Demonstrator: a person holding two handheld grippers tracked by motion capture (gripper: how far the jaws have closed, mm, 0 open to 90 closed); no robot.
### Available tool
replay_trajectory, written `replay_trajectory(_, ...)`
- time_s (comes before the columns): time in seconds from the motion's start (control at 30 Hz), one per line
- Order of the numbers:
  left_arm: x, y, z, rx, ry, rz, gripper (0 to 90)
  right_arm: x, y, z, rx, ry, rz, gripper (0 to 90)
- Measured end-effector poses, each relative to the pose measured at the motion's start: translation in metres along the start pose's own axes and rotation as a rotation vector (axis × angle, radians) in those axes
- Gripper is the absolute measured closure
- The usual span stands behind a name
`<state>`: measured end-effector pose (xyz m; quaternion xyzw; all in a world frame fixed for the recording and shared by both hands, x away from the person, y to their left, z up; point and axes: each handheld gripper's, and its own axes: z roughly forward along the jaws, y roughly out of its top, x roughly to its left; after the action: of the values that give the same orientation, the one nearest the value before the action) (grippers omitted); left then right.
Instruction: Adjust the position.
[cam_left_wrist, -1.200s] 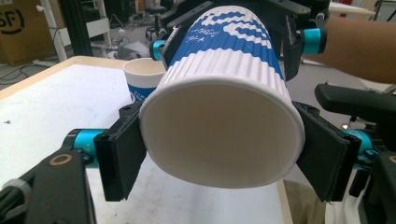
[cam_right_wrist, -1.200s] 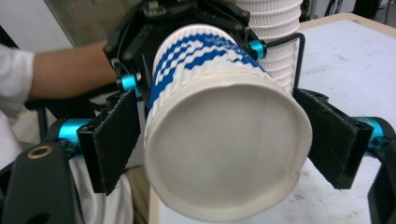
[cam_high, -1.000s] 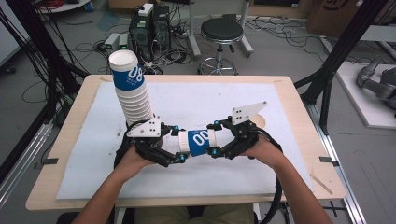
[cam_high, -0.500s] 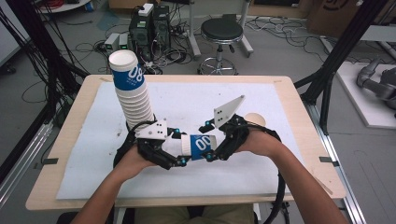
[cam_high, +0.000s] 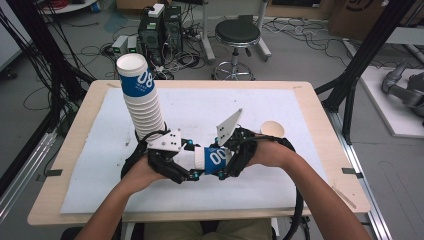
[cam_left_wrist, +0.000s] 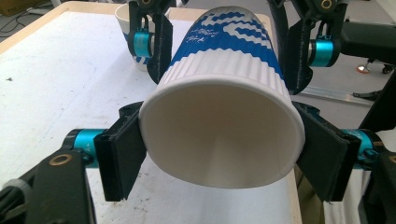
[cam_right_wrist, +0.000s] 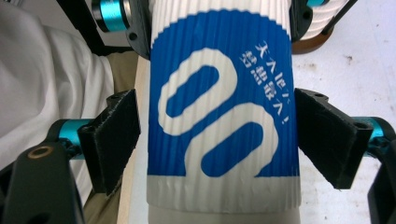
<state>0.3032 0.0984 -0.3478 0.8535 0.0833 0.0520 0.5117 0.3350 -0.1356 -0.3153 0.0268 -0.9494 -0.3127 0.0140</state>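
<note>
Cables, computer boxes and a black stool crowd the lab floor behind the counter, which is covered by a white sheet. On its left side a tall stack of paper cups leans a little. It stands just behind the person's left hand, so a careless swing could topple it.

The paper cup with the blue band hangs on its side above the counter's near middle, bridged between both tools. The left tongs are clamped on its rim end. The right tongs have just been closing around the blue band, with the cup between them. Their pads sit right at the ribbing, but I cannot tell whether they press yet. Squeezing too hard could oval or crease the thin rim, and letting go on the left before the right bites could drop the cup. A lone cup stands just beyond the right hand, within reach of a knock.

From the left gripper view the cup's empty inside and its rim, round so far, are plain. From the right gripper view come the print and the pad spacing. Seen from the high view, the stack's lean stands out.
</note>
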Motion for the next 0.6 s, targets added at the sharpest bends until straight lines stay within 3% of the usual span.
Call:
replay_trajectory(0.2, -0.001, 0.0, 0.002, 0.02, -0.008, 0.014, 23.8, -0.001, -0.002, 0.001, 0.022, 0.016, 0.003, 28.2)
replay_trajectory(0.33, 0.0, 0.0, 0.002, 0.012, 0.001, 0.015, 23.3, -0.001, -0.002, 0.0, 0.02, 0.008, -0.004, 28.8)
replay_trajectory(0.6, 0.002, -0.003, -0.002, -0.102, 0.014, -0.006, 16.2, 0.0, -0.005, -0.01, -0.049, -0.026, 0.004, 27.3)
